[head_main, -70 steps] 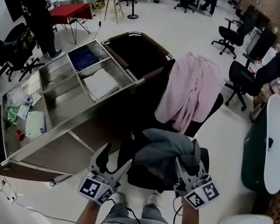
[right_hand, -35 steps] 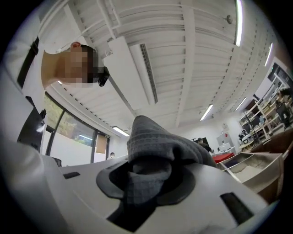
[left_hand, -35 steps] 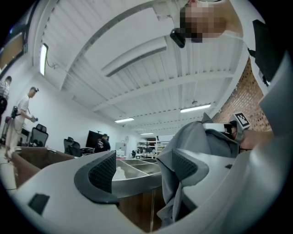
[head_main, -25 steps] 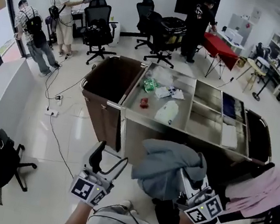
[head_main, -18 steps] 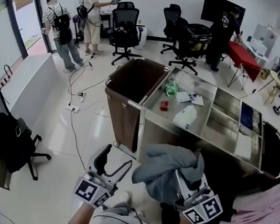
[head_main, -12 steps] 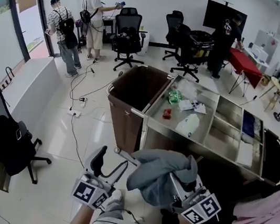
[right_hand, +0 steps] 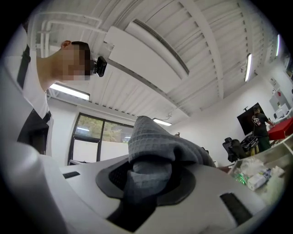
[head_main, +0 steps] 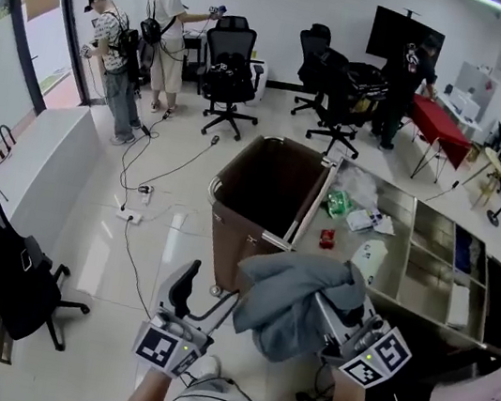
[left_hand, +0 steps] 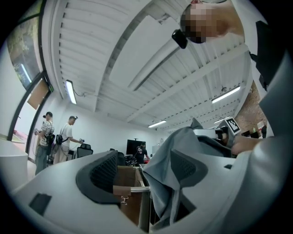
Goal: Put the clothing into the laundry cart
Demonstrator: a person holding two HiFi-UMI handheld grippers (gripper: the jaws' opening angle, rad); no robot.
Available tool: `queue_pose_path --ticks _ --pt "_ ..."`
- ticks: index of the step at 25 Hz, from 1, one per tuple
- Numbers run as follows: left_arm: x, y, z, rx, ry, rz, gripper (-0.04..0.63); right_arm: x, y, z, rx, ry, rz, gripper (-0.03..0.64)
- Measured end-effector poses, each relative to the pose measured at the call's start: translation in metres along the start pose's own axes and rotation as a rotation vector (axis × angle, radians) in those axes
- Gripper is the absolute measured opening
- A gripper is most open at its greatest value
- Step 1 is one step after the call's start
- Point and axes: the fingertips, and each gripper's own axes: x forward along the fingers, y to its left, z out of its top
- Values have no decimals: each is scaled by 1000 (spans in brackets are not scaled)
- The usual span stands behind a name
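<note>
Clothing (head_main: 295, 293), a grey bundle, hangs from the right tool (head_main: 332, 317), whose jaws are clamped tight on it. The laundry cart (head_main: 227, 246) stands open just ahead of that tool, slightly left. The left tool (head_main: 204, 292), nearer the cart, gapes wide and empty.

garment (head_main: 294, 299) in front of laundry cart (head_main: 237, 235), left gripper (head_main: 210, 285) left of garment, steel trolley (head_main: 423, 262) right of cart

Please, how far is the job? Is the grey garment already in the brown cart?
Not yet. Done: the grey garment is picked up. In hand: the right gripper is shut on it, short of the brown laundry cart, where no clothing shows. Left: drop it in, then likely the pink garment.
</note>
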Motion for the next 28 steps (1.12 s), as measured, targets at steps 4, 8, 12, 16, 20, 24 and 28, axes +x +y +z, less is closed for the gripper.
queue_pose_path --ticks 4,8,12,16,20,24,28 --pt "19 58 6 -29 -12 9 345 86 -26 45 -63 -54 34 141" --pt "25 106 -9 -11 -24 8 345 170 -66 111 -134 -115 -3 141" --pt "33 127 8 -78 -44 27 345 248 -84 180 -210 -182 53 143" --pt "39 139 3 -86 -31 49 345 290 -112 235 -322 -255 -8 148" --pt "48 148 4 -86 -34 85 345 319 -155 220 -383 -199 -111 161" --pt "52 148 -10 -63 -20 108 345 327 -184 134 -287 -49 -96 152" --pt "61 146 -22 -77 14 125 345 304 -165 55 -195 23 -24 152"
